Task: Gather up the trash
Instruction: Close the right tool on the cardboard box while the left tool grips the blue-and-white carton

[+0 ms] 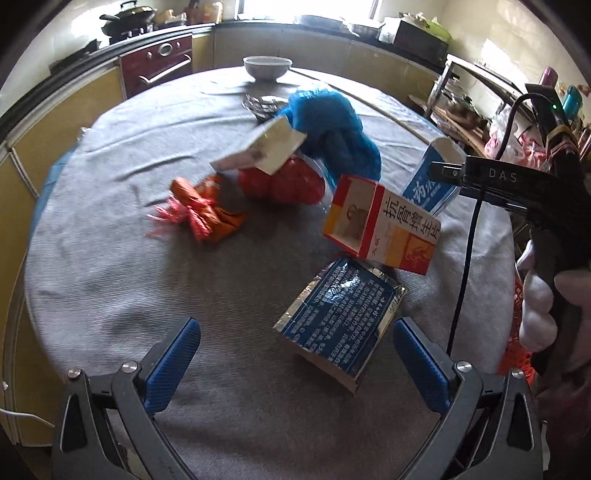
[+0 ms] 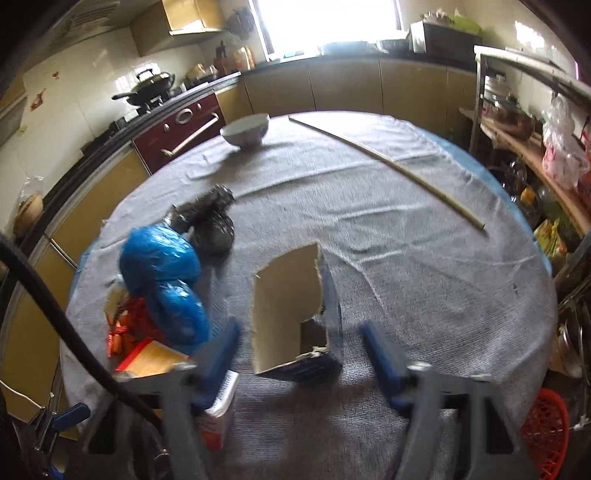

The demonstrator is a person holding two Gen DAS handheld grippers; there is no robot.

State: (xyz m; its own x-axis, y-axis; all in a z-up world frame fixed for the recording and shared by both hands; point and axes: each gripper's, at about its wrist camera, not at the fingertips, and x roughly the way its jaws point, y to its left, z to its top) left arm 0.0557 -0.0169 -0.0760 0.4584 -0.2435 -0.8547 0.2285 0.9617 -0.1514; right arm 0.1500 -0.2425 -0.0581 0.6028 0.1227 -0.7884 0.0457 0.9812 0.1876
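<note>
You're in a home kitchen: wok on the stove upper left, built-in oven below, yellow cabinets under the window.

Your round table wears a grey cloth; on it lie a white bowl, a thin stick, crumpled bags and torn cartons.

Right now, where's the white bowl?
The white bowl sits at the table's far edge in both wrist views, nearest the dark red oven, beyond the blue bag.
</note>
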